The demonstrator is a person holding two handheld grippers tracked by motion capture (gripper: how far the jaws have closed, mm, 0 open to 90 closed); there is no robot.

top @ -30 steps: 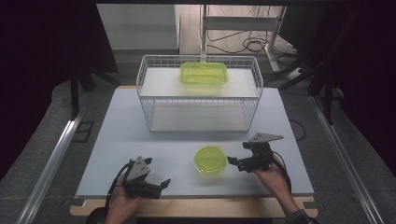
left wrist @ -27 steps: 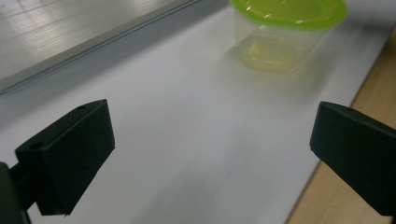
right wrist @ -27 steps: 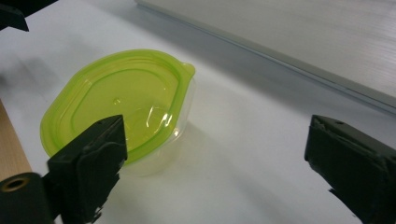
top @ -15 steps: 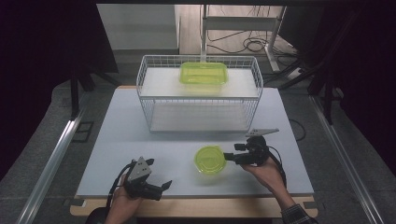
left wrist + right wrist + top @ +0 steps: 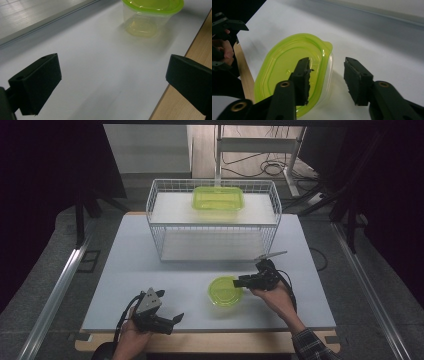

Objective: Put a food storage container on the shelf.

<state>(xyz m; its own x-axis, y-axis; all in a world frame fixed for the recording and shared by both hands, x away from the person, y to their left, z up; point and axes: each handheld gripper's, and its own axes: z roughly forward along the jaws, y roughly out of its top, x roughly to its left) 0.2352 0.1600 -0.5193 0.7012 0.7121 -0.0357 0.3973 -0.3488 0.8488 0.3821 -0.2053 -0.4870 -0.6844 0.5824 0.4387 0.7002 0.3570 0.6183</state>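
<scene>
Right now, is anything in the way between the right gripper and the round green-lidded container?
Nothing visible. The right gripper has been closing around the rim of the round container, one jaw over the lid, one outside the wall, pads not yet pressing.

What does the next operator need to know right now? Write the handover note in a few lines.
Right tongs: straddling the rim of the round lidded container, one jaw over the green lid, one outside the wall; jaws have just been closing, pads not yet pressing.
Left tongs: open, idle near the table's front edge, holding nothing.
Rectangular green-lidded container sits on top of the wire rack.
Done: approach to the round container.
Left: finish the grip and lift; probably it goes to the rack.
</scene>
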